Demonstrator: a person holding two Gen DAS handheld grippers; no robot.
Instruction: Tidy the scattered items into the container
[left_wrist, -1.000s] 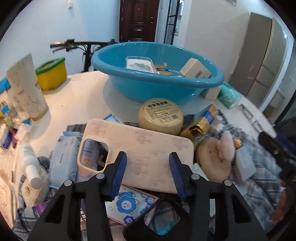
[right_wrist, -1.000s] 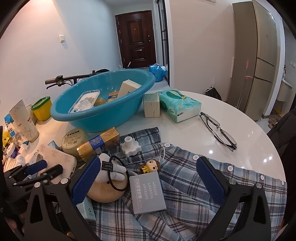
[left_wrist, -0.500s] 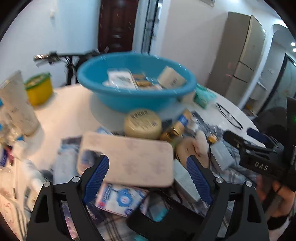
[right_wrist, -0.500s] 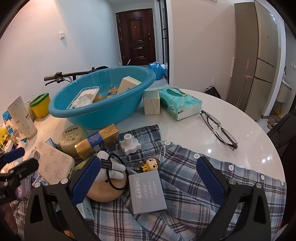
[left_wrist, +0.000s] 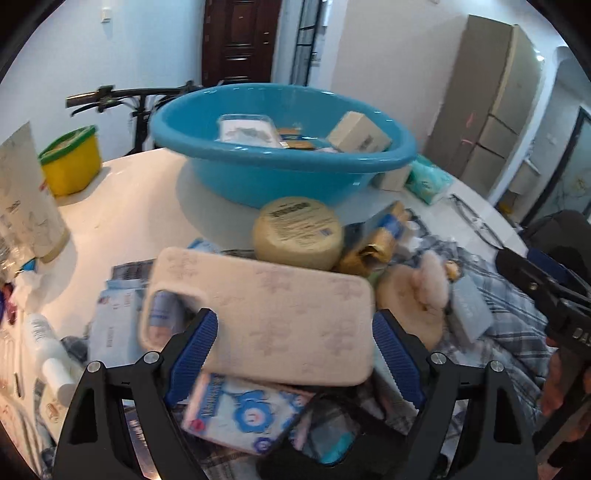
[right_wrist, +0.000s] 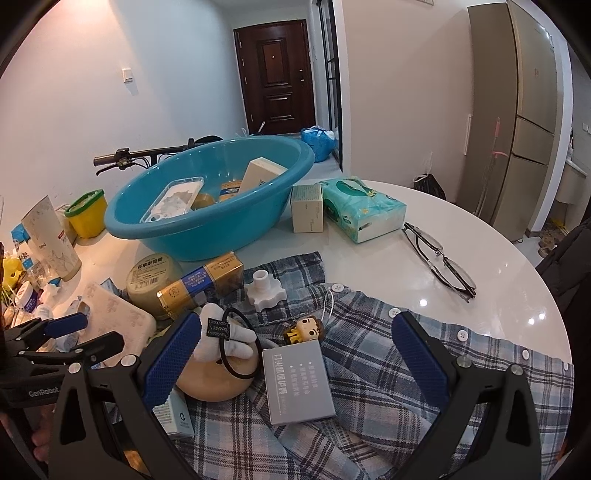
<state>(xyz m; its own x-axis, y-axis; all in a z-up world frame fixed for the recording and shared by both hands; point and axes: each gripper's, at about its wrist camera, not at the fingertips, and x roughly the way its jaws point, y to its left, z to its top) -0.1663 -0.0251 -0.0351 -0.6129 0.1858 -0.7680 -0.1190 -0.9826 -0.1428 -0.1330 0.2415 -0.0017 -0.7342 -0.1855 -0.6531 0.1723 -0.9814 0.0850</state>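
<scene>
Two claws stand wide: I have my left claw (left_wrist: 291, 354) straddling the pink phone case (left_wrist: 258, 314) atop the near clutter for a grab, my right claw (right_wrist: 295, 365) empty over the plaid shirt (right_wrist: 388, 369), blue basin (right_wrist: 207, 225) far behind on the bench (right_wrist: 369, 258).

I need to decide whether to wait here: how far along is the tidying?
Early. The blue basin holds only a clear tray and a few boxes. The left tool straddles the pink phone case, jaws wide, not gripping. The round tin, gold box, grey card box and more remain.
</scene>
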